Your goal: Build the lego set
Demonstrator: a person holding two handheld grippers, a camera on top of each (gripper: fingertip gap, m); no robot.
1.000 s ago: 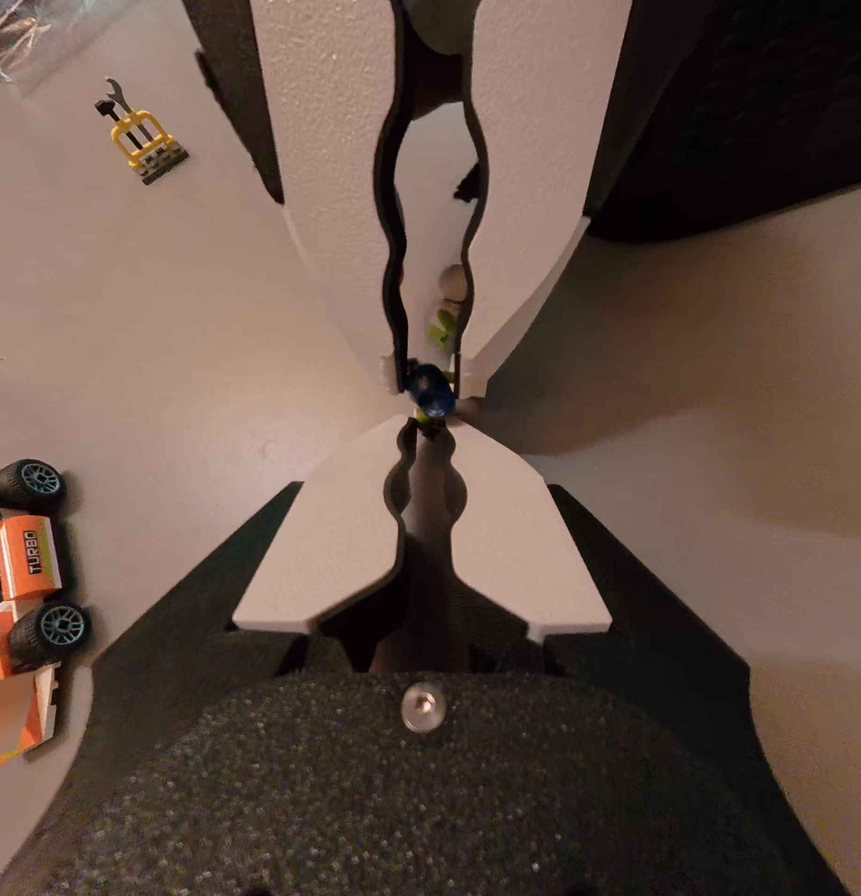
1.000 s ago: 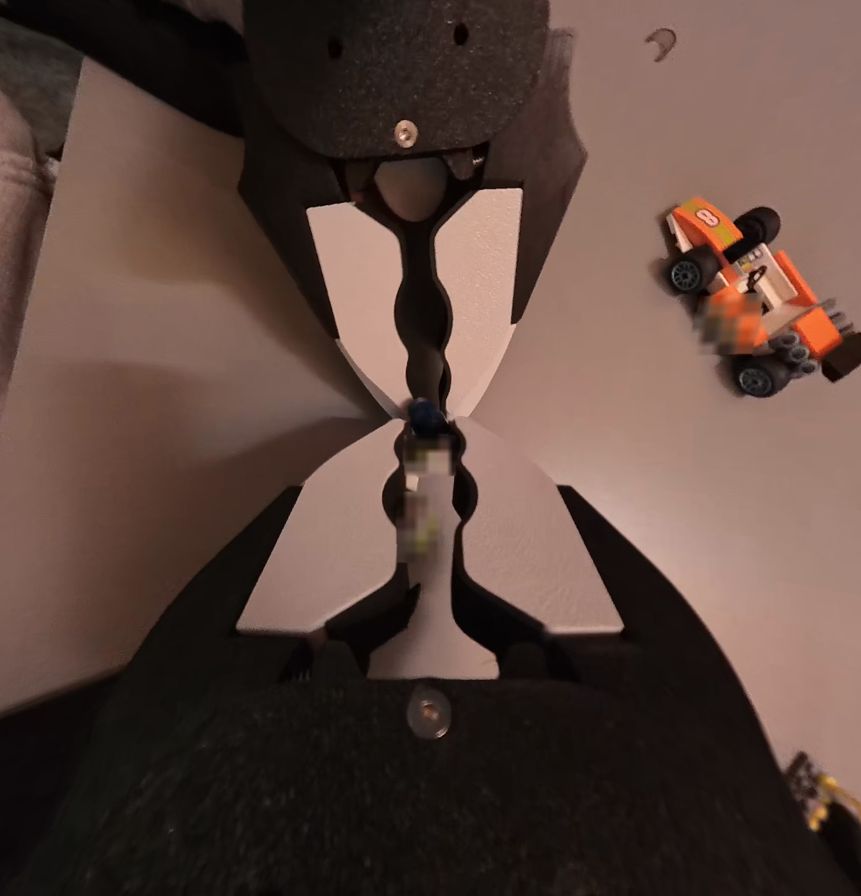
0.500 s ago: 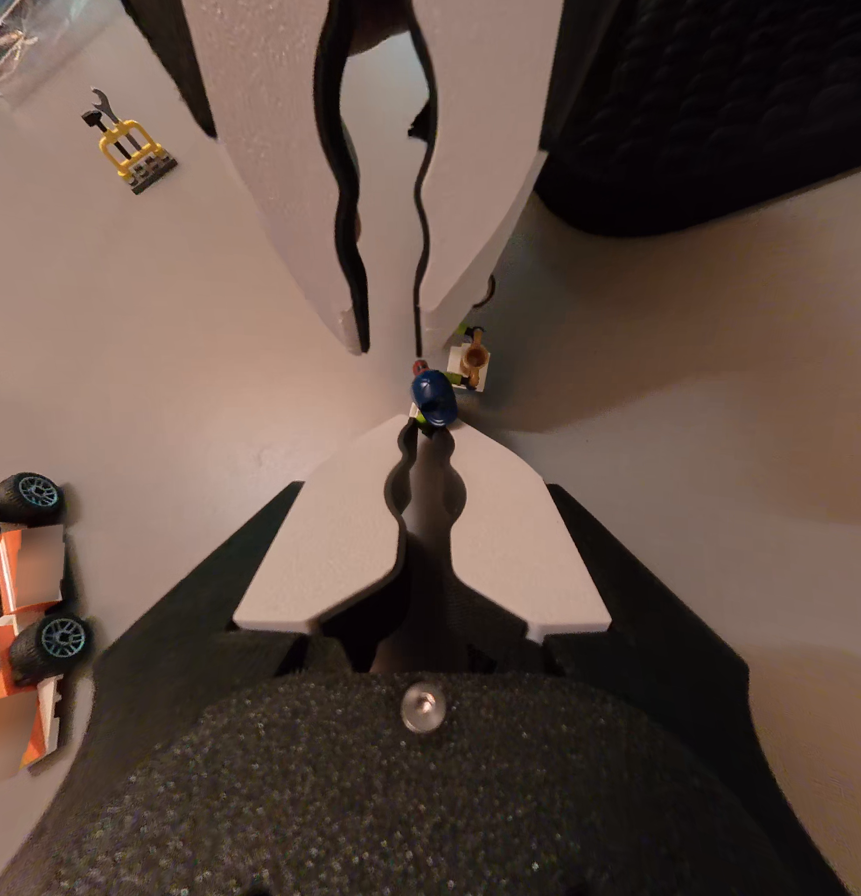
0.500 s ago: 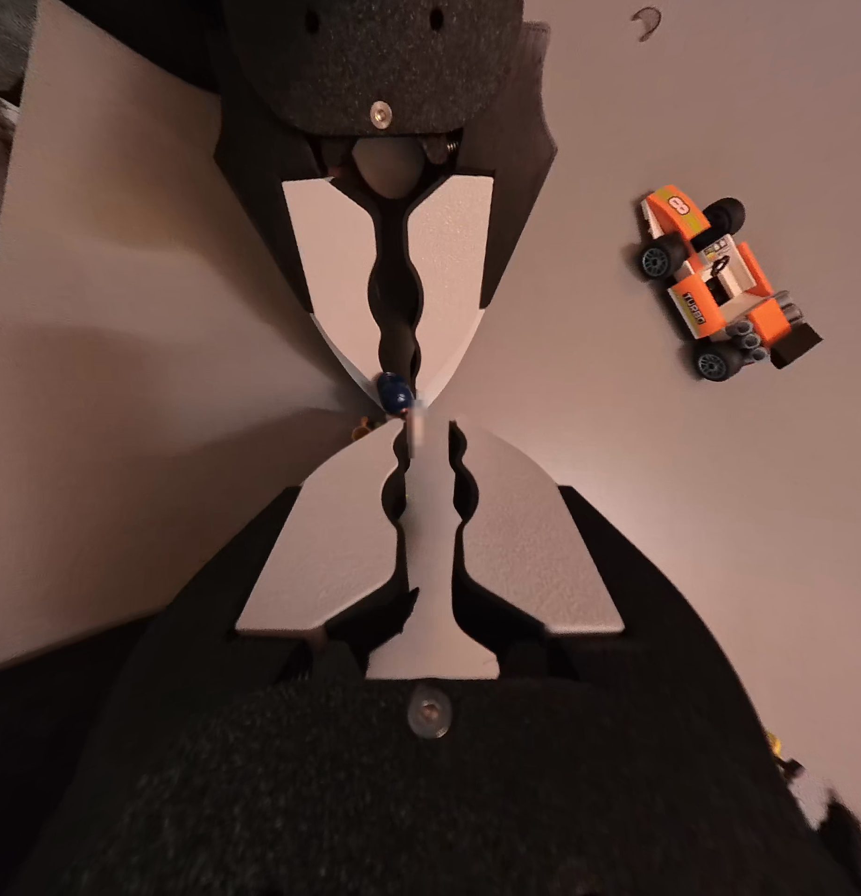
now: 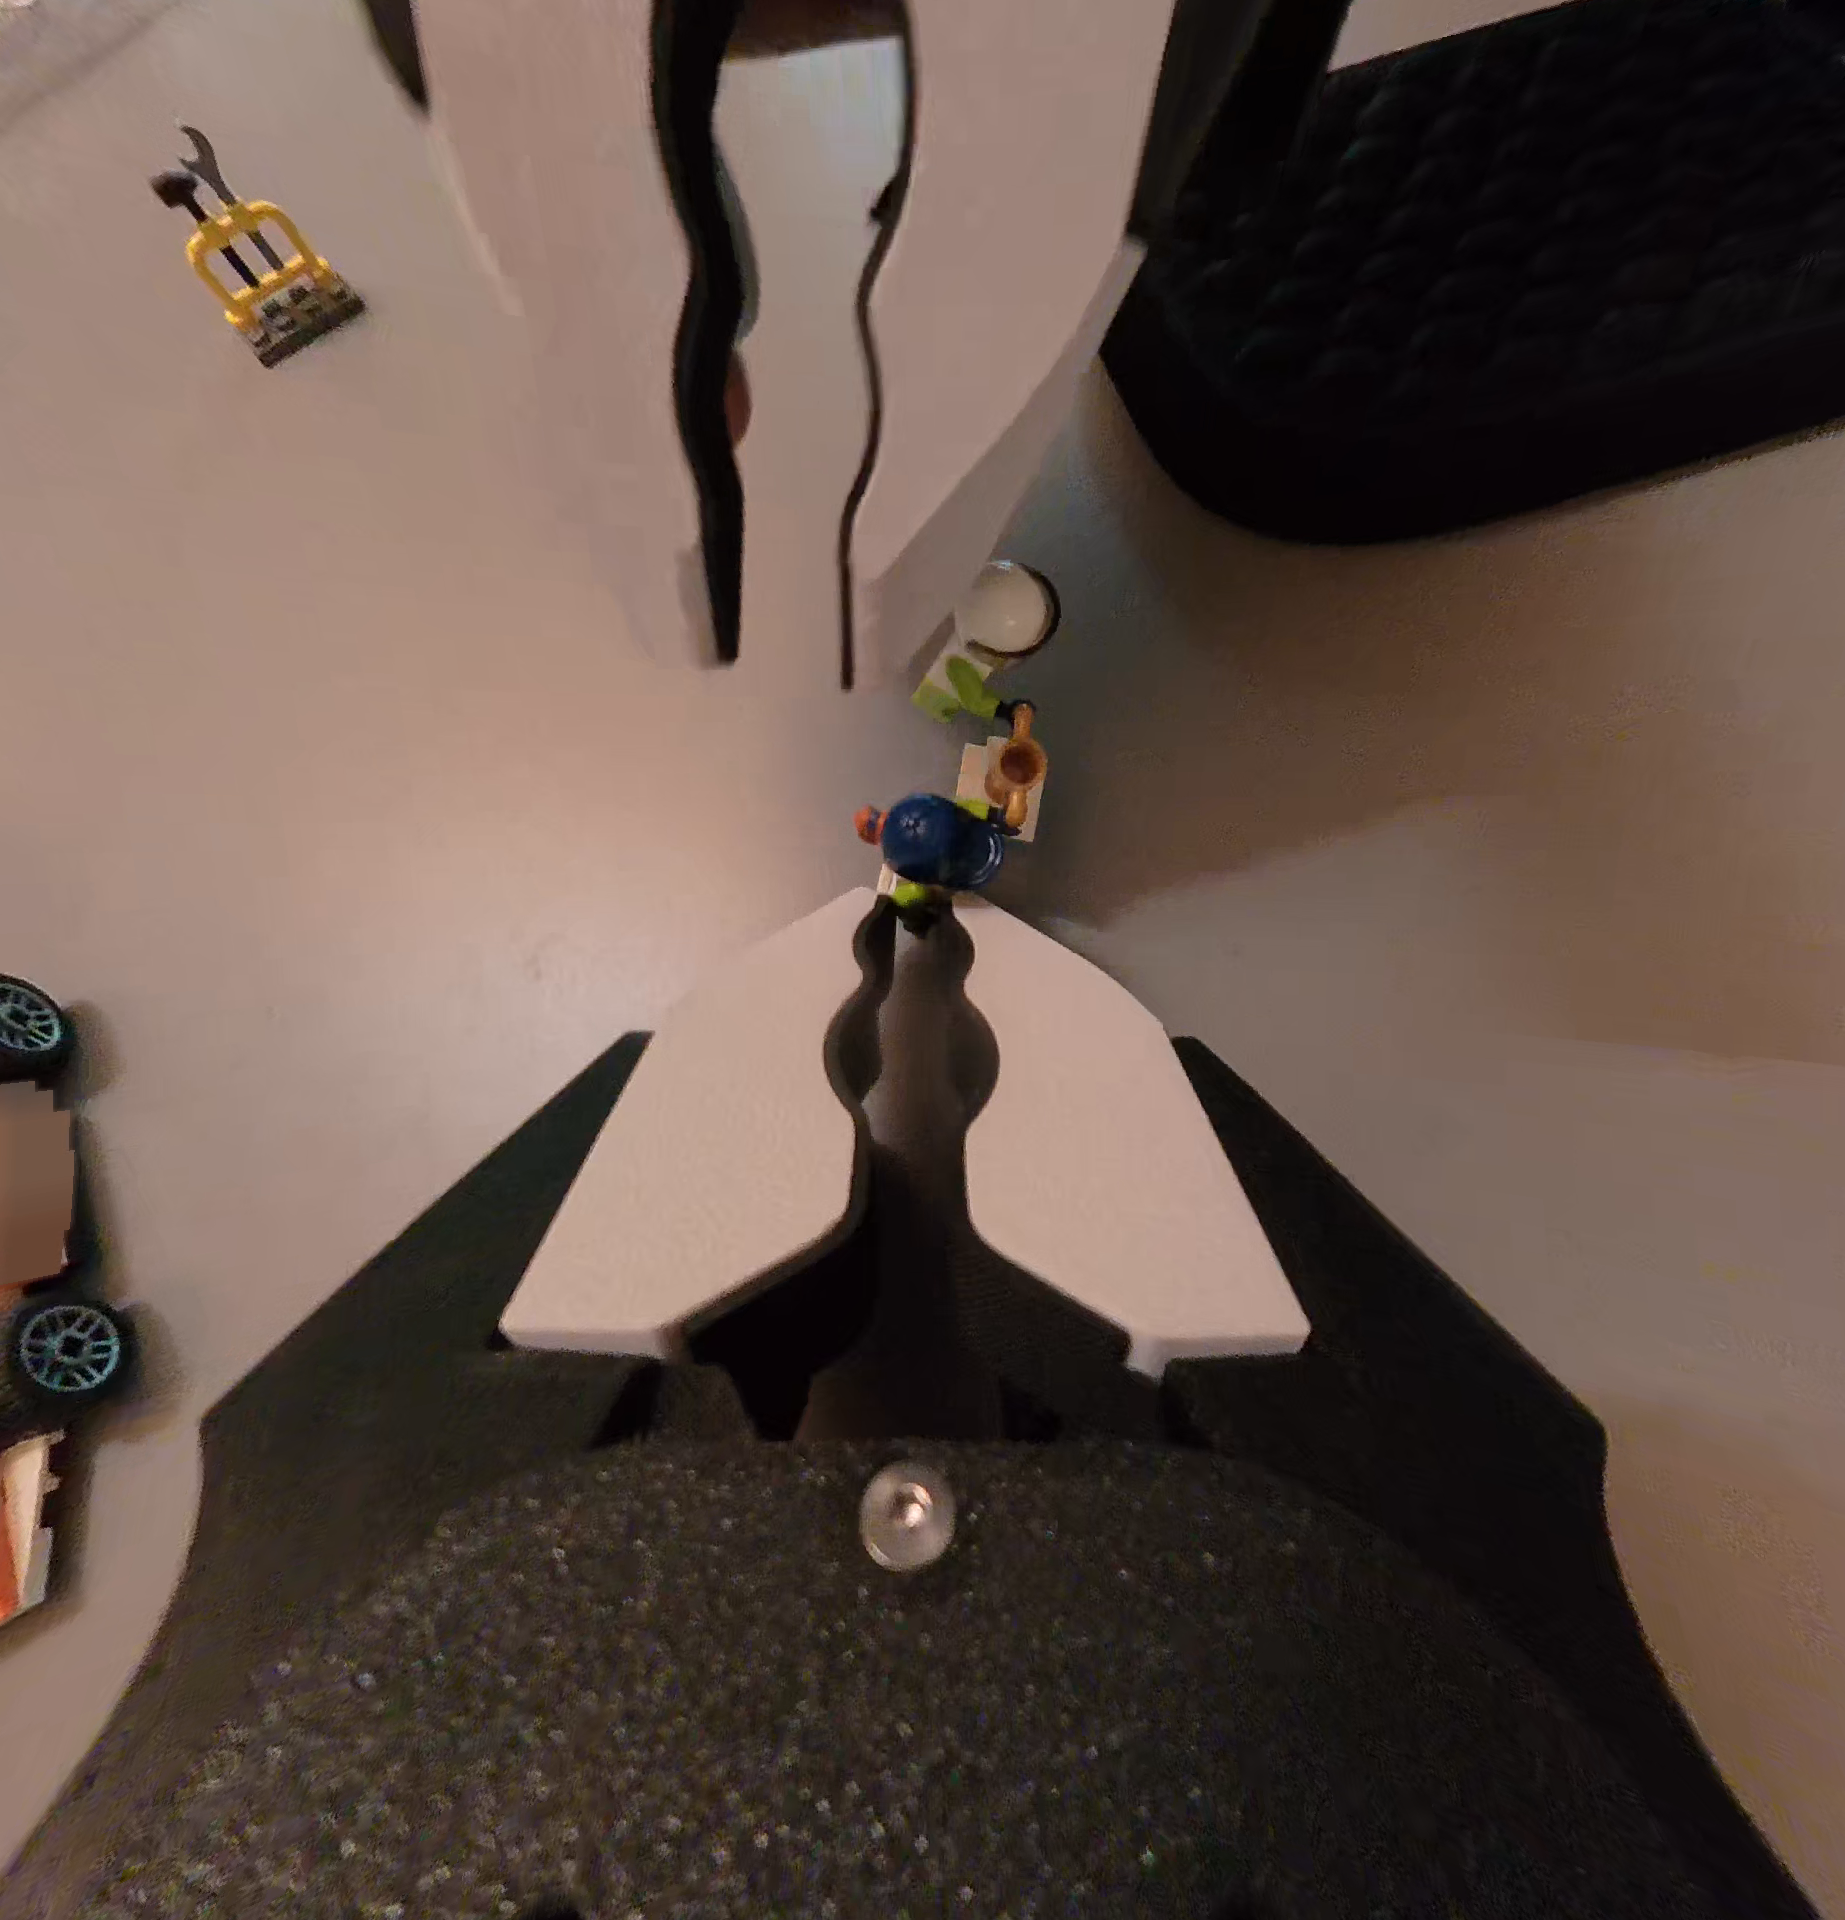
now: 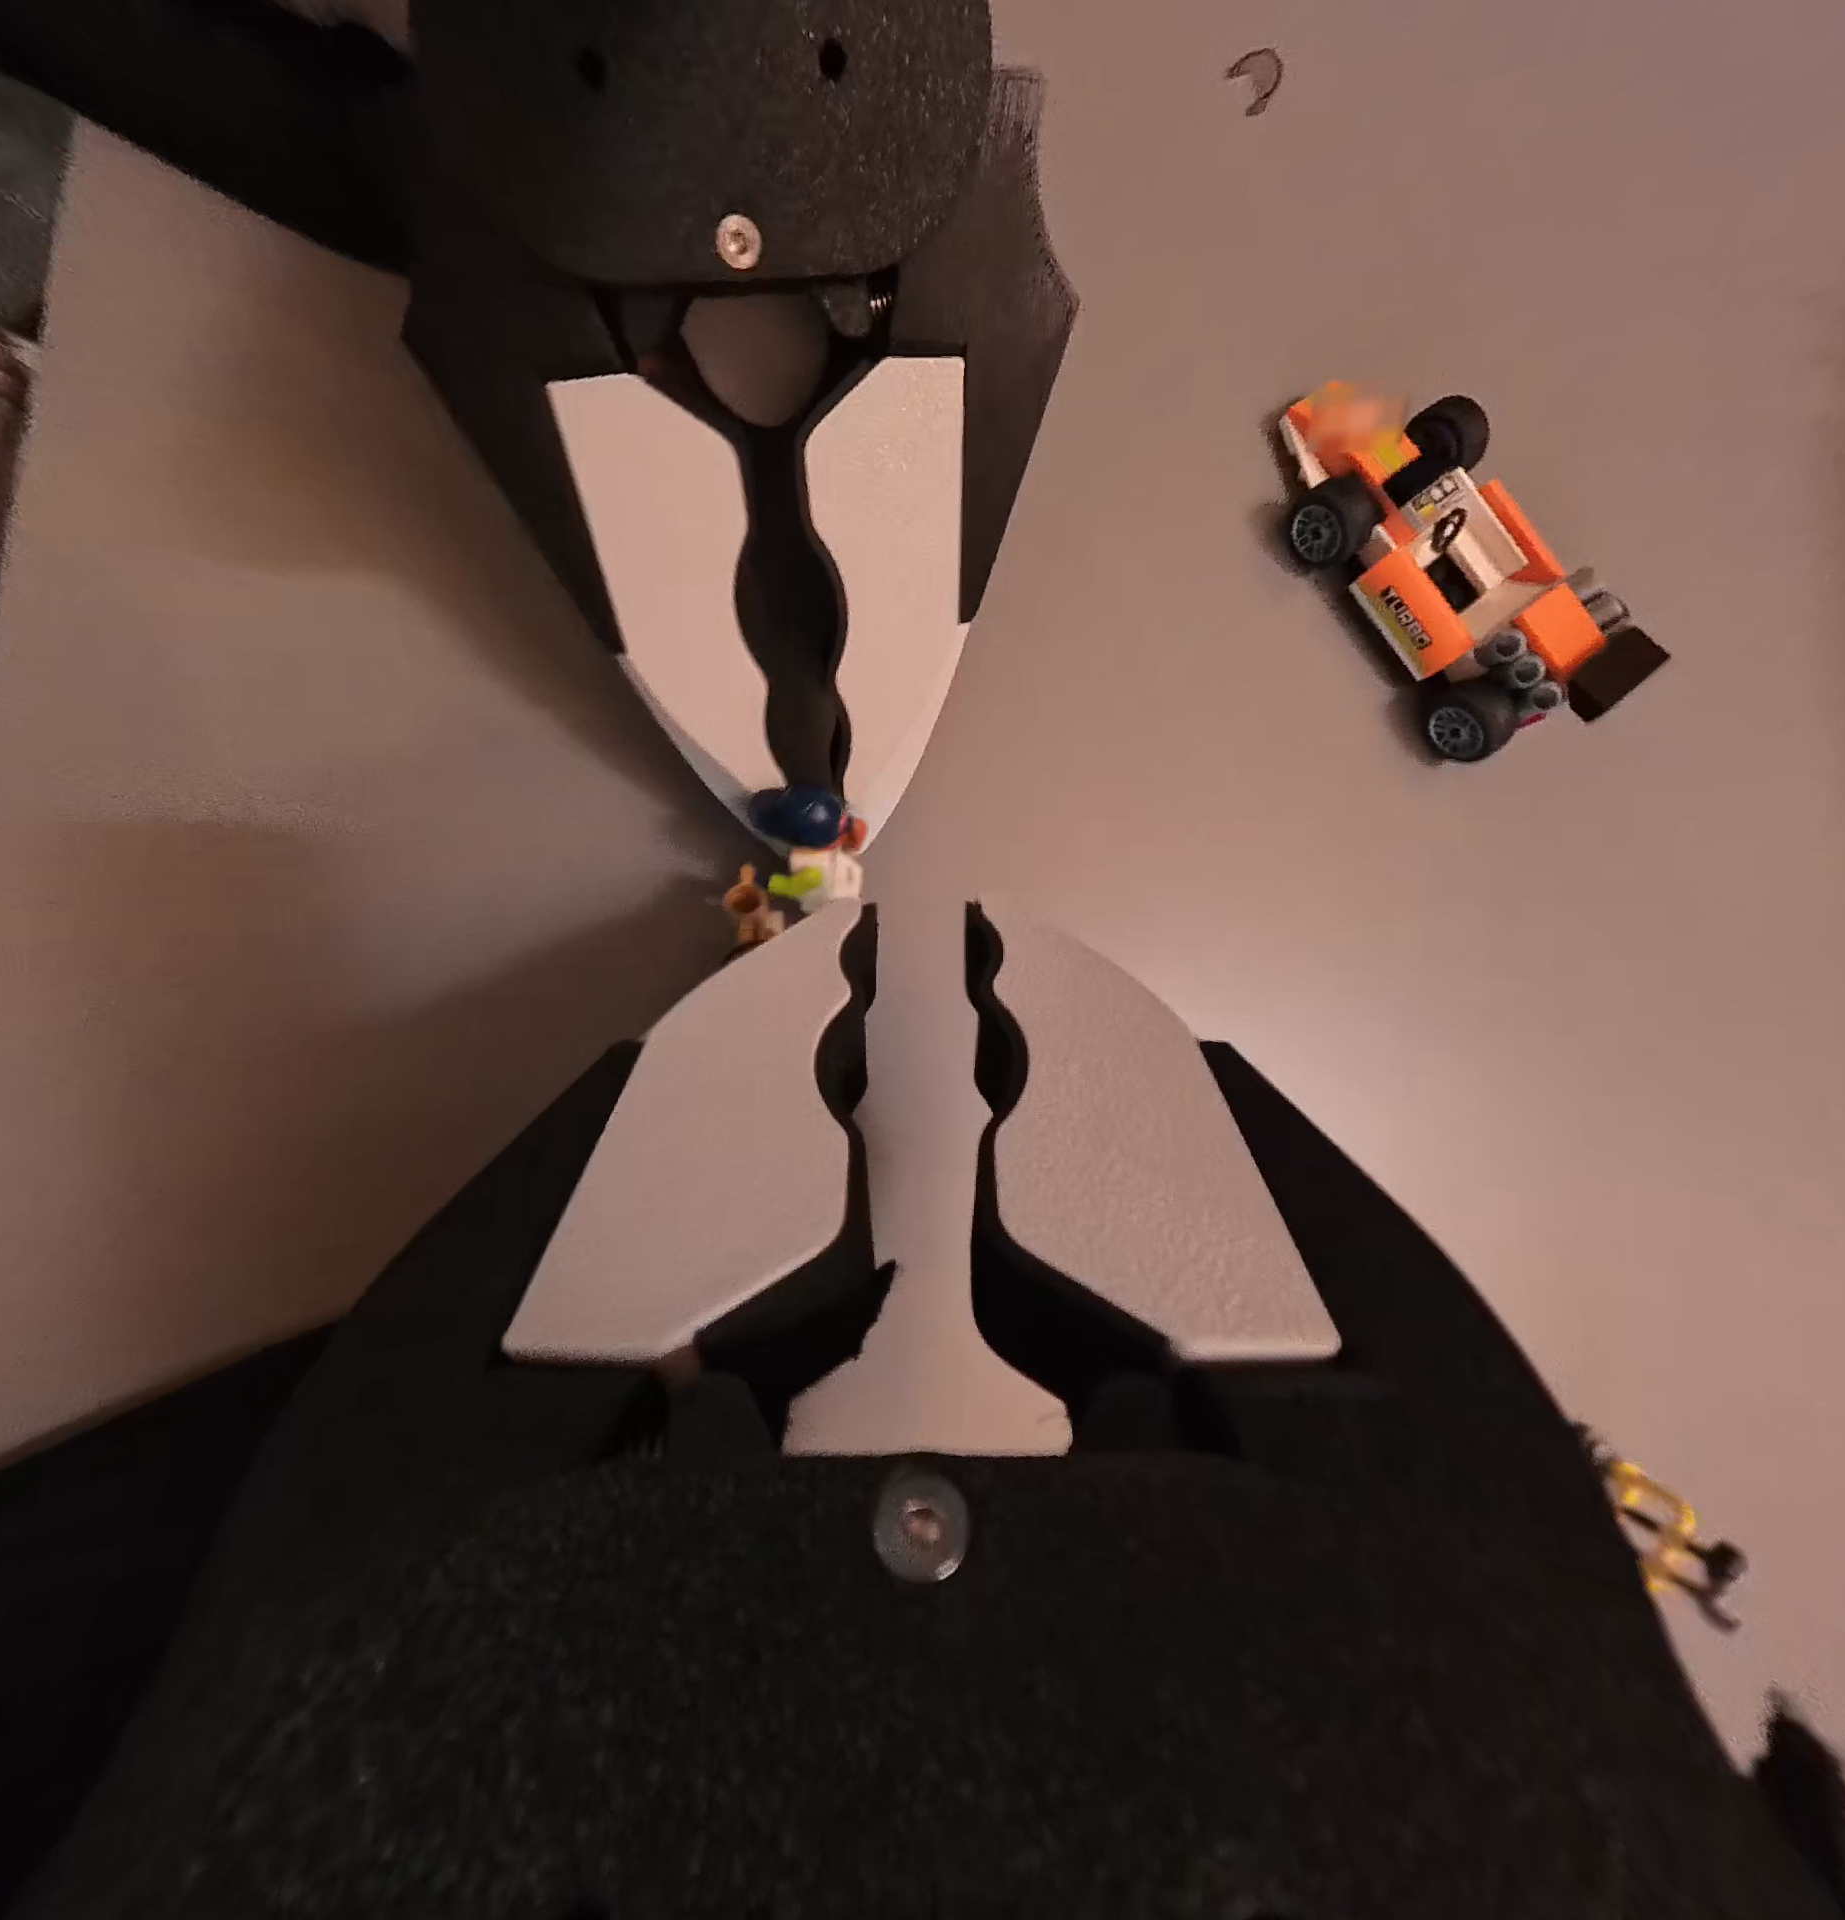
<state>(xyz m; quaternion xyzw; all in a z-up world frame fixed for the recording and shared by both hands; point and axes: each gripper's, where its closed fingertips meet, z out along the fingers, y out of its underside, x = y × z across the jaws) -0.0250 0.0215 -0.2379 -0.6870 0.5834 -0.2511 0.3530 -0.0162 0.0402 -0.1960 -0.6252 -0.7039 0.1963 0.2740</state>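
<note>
Blue-capped minifigure (image 5: 937, 852) pinched at left tool (image 5: 920, 906) tips; right tool (image 6: 920, 906) parted, empty.

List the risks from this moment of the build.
1. The left gripper pinches the blue-capped minifigure only at its very tips, low on the body, so it may twist or slip out.
2. The small gold cup beside the figure's arm sits near the open right gripper; a brush could knock it loose.
3. The white-helmeted figure lies close to the right gripper's fingers and could be swept aside.
</note>
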